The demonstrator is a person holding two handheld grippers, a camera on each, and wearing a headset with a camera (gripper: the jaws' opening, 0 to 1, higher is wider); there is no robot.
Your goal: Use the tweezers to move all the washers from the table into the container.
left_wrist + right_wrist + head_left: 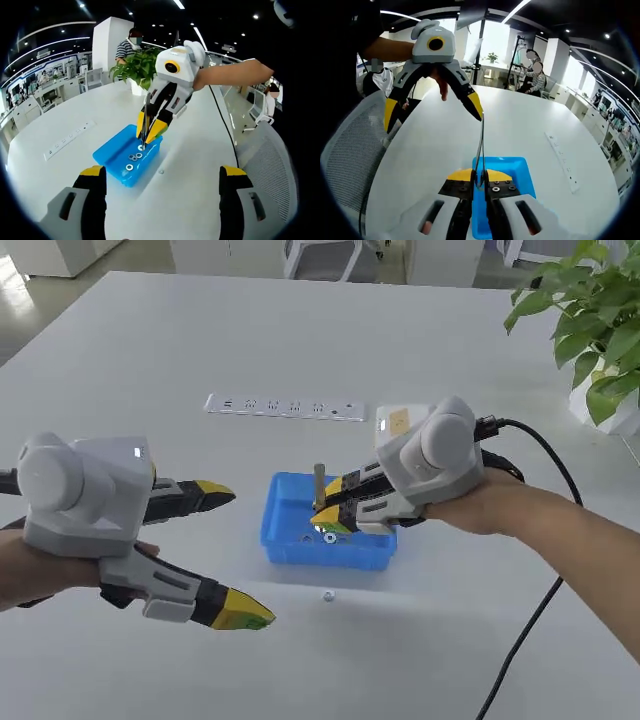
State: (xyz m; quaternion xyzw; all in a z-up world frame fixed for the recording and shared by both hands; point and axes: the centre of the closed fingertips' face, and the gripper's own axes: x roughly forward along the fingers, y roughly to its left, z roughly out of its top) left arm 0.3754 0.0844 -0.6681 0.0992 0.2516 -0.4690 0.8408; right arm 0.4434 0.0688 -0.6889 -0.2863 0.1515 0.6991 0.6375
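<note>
So we've got the white bench (300, 340) with the blue container (285, 530) on it. Our left gripper (243, 555) hovers beside it, jaws wide apart, holding nothing. Our right gripper (335, 520) is over the container, jaws clamped on the tweezers (144, 127), which stand nearly upright, tips down among the washers (129, 167) inside. One stray washer (328, 595) lies on the bench just beside the container
</note>
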